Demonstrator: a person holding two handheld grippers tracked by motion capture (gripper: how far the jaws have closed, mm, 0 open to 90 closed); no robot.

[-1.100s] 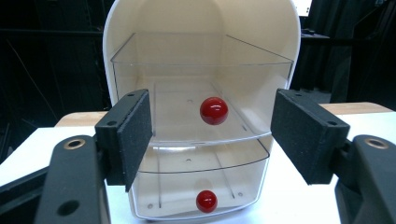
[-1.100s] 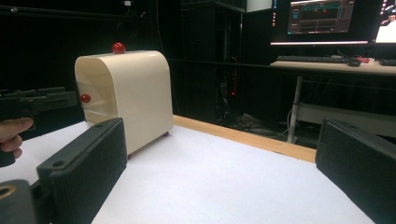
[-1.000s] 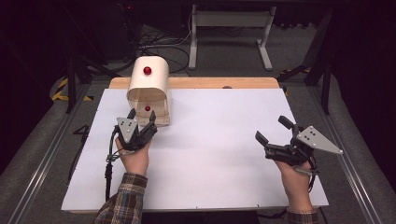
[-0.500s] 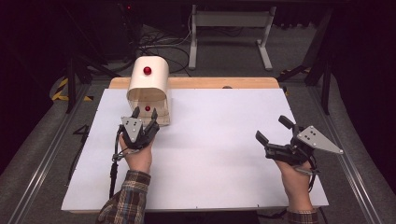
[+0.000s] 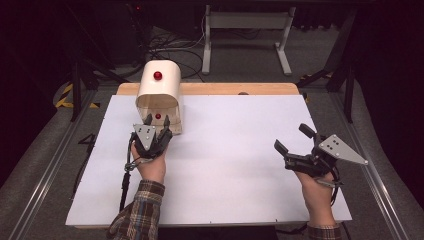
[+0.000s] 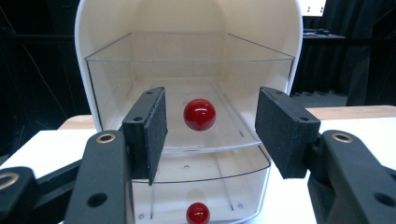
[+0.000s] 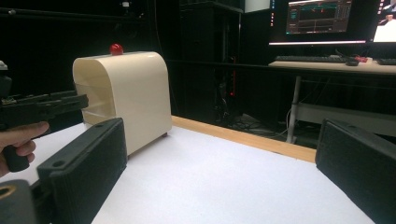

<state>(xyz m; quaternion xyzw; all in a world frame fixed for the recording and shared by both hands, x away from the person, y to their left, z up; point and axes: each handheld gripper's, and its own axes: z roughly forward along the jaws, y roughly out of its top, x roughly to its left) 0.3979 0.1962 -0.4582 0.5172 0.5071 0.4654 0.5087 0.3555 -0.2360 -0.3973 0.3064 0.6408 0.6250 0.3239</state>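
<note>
We see a red knob (image 6: 199, 114) on the front of a clear drawer (image 6: 187, 126), the upper one in a cream cabinet (image 5: 160, 95) that stands at the far left of the white table (image 5: 225, 165). A second red knob (image 6: 198, 213) sits on the lower drawer (image 6: 201, 186), and a third (image 5: 158, 75) on the cabinet's rounded top.

The left gripper (image 5: 156, 120) is held level by the person's left hand (image 5: 149, 167), pointing straight at the cabinet front. Its jaws stand apart on either side of the upper knob, with a clear gap between each pad and the knob, so they grip nothing. They have just been closing in around it. Against the earlier high views, we find the hand slightly nearer the cabinet.

The right gripper (image 5: 292, 144) rests well apart near the table's right edge, held by the right hand (image 5: 314, 192), pointing left, its jaws wide apart around nothing. It sits where it was before.

In the high view the gripper's grey plate covers most of the drawer fronts, and we cannot tell there how near the pads are. The lower knob is partly cut off at the bottom of the left gripper view.
</note>
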